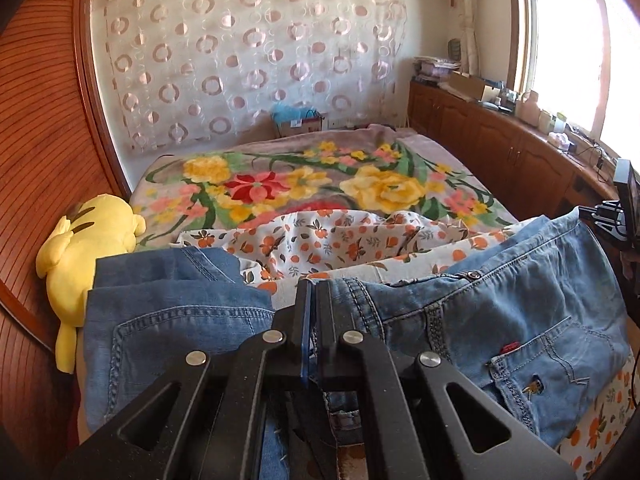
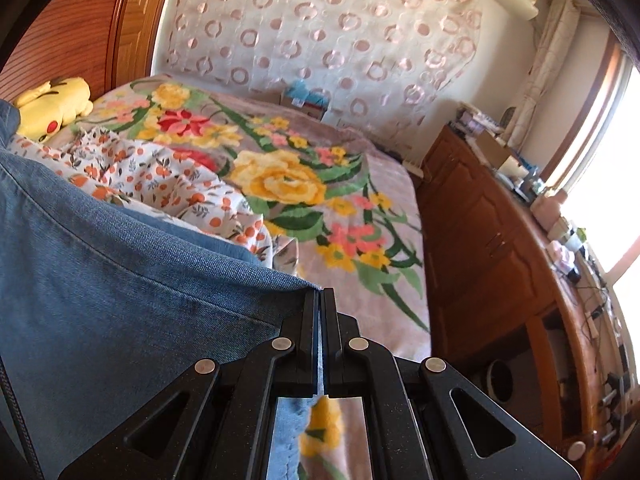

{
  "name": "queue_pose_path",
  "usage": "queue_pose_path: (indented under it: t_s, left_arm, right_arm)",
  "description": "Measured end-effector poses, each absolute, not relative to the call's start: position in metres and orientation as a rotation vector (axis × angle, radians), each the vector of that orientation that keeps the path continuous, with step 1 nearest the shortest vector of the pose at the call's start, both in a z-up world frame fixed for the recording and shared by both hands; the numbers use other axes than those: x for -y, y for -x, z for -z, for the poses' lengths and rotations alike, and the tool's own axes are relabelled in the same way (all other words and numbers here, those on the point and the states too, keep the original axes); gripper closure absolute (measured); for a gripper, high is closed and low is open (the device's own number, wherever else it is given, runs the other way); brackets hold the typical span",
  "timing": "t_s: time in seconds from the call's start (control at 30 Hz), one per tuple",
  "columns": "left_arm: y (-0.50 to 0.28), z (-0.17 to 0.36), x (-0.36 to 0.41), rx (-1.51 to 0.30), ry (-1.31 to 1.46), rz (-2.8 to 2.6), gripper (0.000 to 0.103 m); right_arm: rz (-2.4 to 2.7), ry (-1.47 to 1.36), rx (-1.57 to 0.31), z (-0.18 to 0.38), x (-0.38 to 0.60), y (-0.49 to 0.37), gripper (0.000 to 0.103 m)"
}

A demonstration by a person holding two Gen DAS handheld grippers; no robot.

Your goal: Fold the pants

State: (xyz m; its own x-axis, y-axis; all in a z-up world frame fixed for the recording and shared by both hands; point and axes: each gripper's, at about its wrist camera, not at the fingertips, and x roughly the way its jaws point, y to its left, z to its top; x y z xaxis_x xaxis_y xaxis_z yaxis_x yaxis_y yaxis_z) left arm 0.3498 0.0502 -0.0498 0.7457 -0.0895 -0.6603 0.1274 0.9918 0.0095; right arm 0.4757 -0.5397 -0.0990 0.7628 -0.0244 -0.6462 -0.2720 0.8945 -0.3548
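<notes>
Blue denim pants (image 1: 500, 312) lie spread on the bed, waistband and back pockets showing in the left wrist view. My left gripper (image 1: 314, 286) is shut on the pants' waistband edge near the middle, holding it raised. In the right wrist view the pants (image 2: 120, 288) fill the lower left. My right gripper (image 2: 320, 294) is shut on a corner edge of the denim and holds it above the blanket.
An orange-print white sheet (image 1: 320, 240) lies bunched behind the pants on a floral blanket (image 1: 304, 176). A yellow plush toy (image 1: 80, 248) sits at the bed's left by the wooden headboard. Wooden cabinets (image 2: 492, 240) with clutter run along the right under the window.
</notes>
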Motion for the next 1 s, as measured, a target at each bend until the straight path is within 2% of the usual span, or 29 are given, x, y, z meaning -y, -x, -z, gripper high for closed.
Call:
queue_pose_path:
  t_s: [0.17, 0.27, 0.3, 0.37, 0.43, 0.5, 0.6, 0.83, 1.0]
  left_arm:
    - [-0.352, 0.052, -0.049, -0.732, -0.054, 0.100, 0.098]
    - [-0.350, 0.045, -0.052, -0.718, -0.037, 0.099, 0.092]
    - [-0.348, 0.042, -0.052, -0.712, -0.034, 0.098, 0.085]
    - [-0.342, 0.036, -0.048, -0.690, -0.035, 0.113, 0.075]
    - [-0.336, 0.032, -0.043, -0.671, -0.035, 0.132, 0.057]
    - [-0.331, 0.030, -0.035, -0.661, -0.040, 0.157, 0.057]
    - [-0.327, 0.030, -0.019, -0.657, -0.042, 0.202, 0.057]
    - [-0.342, 0.053, 0.024, -0.745, -0.105, 0.287, 0.057]
    - [-0.363, 0.077, 0.031, -0.813, -0.139, 0.251, 0.057]
  right_arm:
    - [-0.134, 0.359, -0.747, 0.102, 0.549, -0.494, 0.102]
    - [-0.100, 0.260, -0.732, 0.092, 0.562, -0.495, 0.088]
    - [-0.079, 0.247, -0.718, 0.088, 0.564, -0.489, 0.084]
    - [-0.081, 0.223, -0.694, 0.079, 0.567, -0.482, 0.083]
    - [-0.079, 0.220, -0.666, 0.067, 0.566, -0.469, 0.080]
    - [-0.111, 0.204, -0.655, 0.058, 0.565, -0.454, 0.074]
    - [-0.181, 0.189, -0.650, 0.047, 0.559, -0.435, 0.071]
    - [-0.269, 0.234, -0.707, 0.053, 0.557, -0.414, 0.071]
    - [-0.233, 0.235, -0.765, 0.061, 0.570, -0.447, 0.070]
